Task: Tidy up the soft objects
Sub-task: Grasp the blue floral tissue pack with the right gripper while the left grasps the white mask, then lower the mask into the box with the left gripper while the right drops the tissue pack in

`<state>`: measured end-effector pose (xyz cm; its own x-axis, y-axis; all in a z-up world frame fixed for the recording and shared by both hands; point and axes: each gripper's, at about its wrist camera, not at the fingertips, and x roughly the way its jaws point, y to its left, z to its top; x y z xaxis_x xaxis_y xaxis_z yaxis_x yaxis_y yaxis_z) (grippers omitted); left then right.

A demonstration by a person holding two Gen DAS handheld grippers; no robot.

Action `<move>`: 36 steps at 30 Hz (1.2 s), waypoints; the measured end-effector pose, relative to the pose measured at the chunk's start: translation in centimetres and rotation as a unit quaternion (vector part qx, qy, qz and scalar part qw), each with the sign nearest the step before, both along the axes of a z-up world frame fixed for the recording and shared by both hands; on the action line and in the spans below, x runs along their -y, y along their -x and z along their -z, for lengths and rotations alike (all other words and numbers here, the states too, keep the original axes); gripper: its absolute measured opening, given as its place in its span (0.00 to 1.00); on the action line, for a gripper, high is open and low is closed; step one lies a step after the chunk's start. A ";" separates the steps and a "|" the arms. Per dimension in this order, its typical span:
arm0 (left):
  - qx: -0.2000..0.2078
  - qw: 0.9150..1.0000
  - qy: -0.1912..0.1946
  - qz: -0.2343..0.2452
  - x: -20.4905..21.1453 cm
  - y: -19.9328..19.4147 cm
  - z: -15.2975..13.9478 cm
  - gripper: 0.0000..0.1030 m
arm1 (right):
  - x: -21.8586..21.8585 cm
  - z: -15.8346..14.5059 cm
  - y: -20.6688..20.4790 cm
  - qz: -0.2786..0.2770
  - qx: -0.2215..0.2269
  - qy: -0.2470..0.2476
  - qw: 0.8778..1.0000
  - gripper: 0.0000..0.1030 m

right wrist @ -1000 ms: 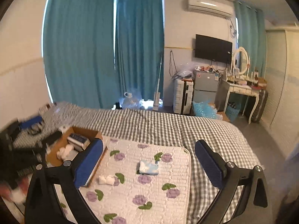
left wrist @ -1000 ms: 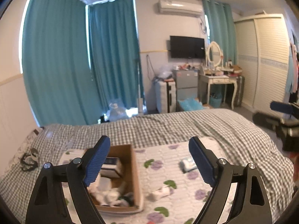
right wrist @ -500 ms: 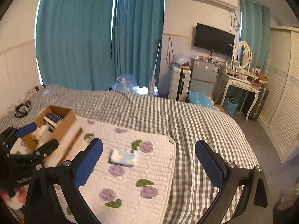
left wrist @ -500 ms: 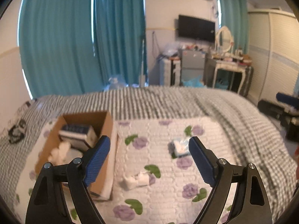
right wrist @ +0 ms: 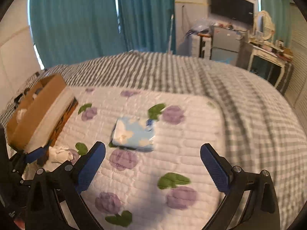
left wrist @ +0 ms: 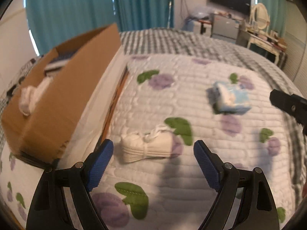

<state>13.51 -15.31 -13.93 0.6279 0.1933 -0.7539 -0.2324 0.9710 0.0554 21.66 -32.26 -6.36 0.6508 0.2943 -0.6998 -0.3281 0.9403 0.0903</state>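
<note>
A white folded cloth bundle tied with string (left wrist: pixel 146 146) lies on the floral quilted mat (left wrist: pixel 191 182), just ahead of my open, empty left gripper (left wrist: pixel 153 161). A light blue soft packet (left wrist: pixel 231 97) lies further right; in the right wrist view the blue packet (right wrist: pixel 134 132) sits just ahead of my open, empty right gripper (right wrist: pixel 153 164). A brown cardboard box (left wrist: pixel 61 90) holding white soft items and a dark box stands to the left of the bundle. The white bundle (right wrist: pixel 59 153) and the box (right wrist: pixel 38 115) also show in the right wrist view, with the left gripper's fingers (right wrist: pixel 33 156) beside them.
The mat lies on a grey checked bedspread (right wrist: pixel 191 72). Teal curtains (right wrist: pixel 96 19), a white cabinet (right wrist: pixel 199 44), a dressing table (right wrist: pixel 266 57) and a TV (right wrist: pixel 232 12) stand beyond the bed. The right gripper's black body (left wrist: pixel 289 105) shows at the left view's right edge.
Both grippers have dropped low and forward over the mat. The left one has closed in on the white bundle, the right one on the blue packet. Both stay open.
</note>
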 end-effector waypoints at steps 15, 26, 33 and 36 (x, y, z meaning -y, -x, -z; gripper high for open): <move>0.007 1.000 0.024 -0.015 -1.3 -1.4 2.4 0.54 | -3.5 6.5 -4.8 0.004 -0.048 -0.034 0.998 0.97; 0.013 0.999 0.041 -0.004 -1.1 -1.3 1.6 0.53 | -4.4 5.3 -2.3 0.003 -0.008 0.002 1.000 0.71; 0.035 0.998 0.037 0.023 0.0 0.4 -2.0 0.53 | -1.6 1.3 1.1 0.024 0.000 -0.027 0.999 0.71; 0.059 0.996 0.049 0.038 0.2 1.6 -4.9 0.53 | -0.9 -2.0 2.8 0.033 0.009 -0.024 0.999 0.71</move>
